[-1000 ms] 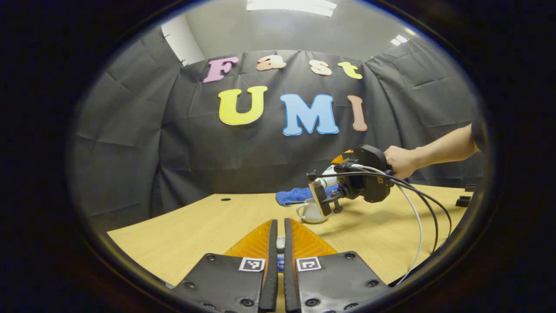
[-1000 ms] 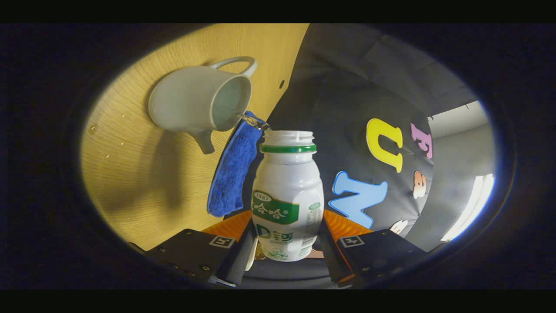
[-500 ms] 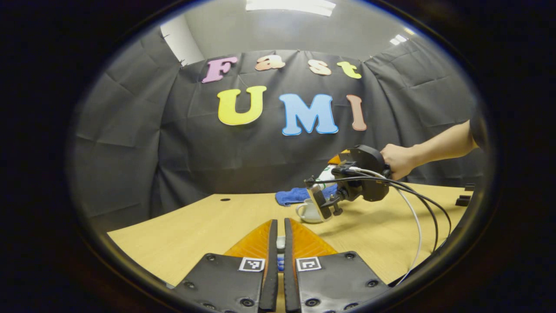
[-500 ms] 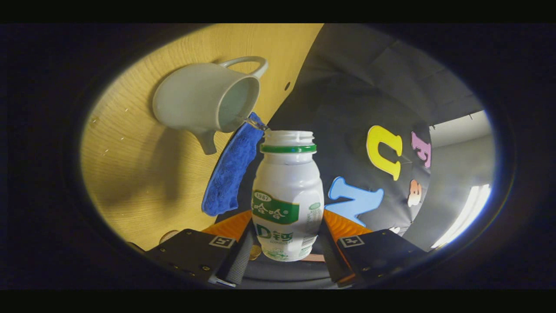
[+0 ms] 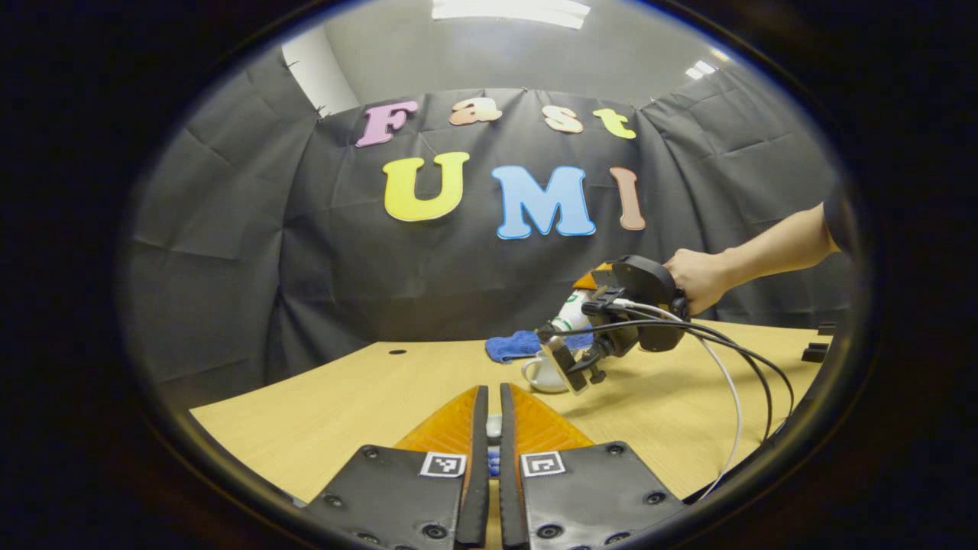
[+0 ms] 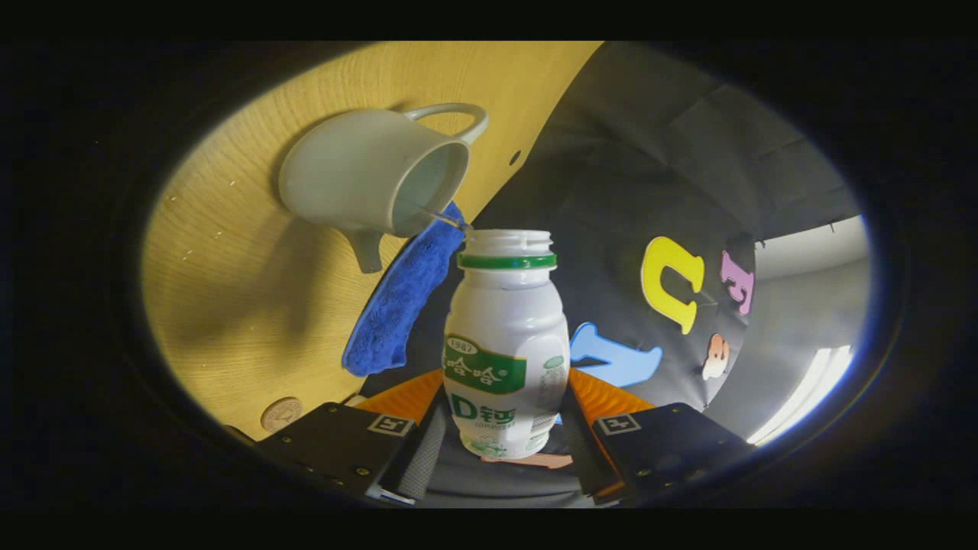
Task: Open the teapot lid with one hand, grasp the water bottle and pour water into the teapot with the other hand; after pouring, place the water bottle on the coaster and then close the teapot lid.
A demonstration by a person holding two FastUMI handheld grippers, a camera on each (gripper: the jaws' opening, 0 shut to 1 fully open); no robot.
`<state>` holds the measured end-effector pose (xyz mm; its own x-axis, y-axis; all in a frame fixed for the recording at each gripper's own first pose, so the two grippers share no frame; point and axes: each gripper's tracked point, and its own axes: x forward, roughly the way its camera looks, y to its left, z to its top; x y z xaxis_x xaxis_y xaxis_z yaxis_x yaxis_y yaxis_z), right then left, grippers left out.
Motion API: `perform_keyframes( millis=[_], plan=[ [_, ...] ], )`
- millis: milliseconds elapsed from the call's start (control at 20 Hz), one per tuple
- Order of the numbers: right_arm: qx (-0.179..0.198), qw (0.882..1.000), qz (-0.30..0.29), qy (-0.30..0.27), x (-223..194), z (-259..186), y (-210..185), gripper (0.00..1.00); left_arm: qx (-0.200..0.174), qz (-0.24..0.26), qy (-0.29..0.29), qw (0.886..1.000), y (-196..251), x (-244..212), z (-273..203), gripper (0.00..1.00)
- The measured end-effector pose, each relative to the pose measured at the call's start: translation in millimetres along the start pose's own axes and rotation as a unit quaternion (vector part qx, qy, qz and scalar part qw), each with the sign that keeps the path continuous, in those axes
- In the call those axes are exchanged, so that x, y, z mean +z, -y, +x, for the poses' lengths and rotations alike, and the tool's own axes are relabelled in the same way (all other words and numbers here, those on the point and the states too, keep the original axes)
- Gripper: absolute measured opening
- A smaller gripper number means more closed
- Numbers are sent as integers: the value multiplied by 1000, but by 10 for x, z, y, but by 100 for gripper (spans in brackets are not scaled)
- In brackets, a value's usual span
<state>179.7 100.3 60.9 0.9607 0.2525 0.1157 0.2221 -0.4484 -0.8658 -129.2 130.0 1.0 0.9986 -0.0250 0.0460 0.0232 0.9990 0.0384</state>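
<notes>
Right gripper view: water bottle (image 6: 506, 336) trickling into teapot (image 6: 374, 179).

The table (image 5: 344, 405) under my grippers was a light wood-grain top with a small dark hole (image 5: 396, 351) near its far edge. Directly on it stood the white teapot (image 6: 367, 179), lid off, with a blue cloth (image 6: 397, 302) just beside it and a round coaster (image 6: 281, 413) nearby.

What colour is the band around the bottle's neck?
Green. The band rings the white water bottle just below its open mouth, clearest in the right gripper view.
</notes>
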Motion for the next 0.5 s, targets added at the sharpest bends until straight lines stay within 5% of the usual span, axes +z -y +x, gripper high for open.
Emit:
perform_keyframes(
  millis=[500],
  plan=[
    [-10,1000,-28,5,21,9,64,72,0,2,-1,1000,0,-5,0,12]
  ],
)
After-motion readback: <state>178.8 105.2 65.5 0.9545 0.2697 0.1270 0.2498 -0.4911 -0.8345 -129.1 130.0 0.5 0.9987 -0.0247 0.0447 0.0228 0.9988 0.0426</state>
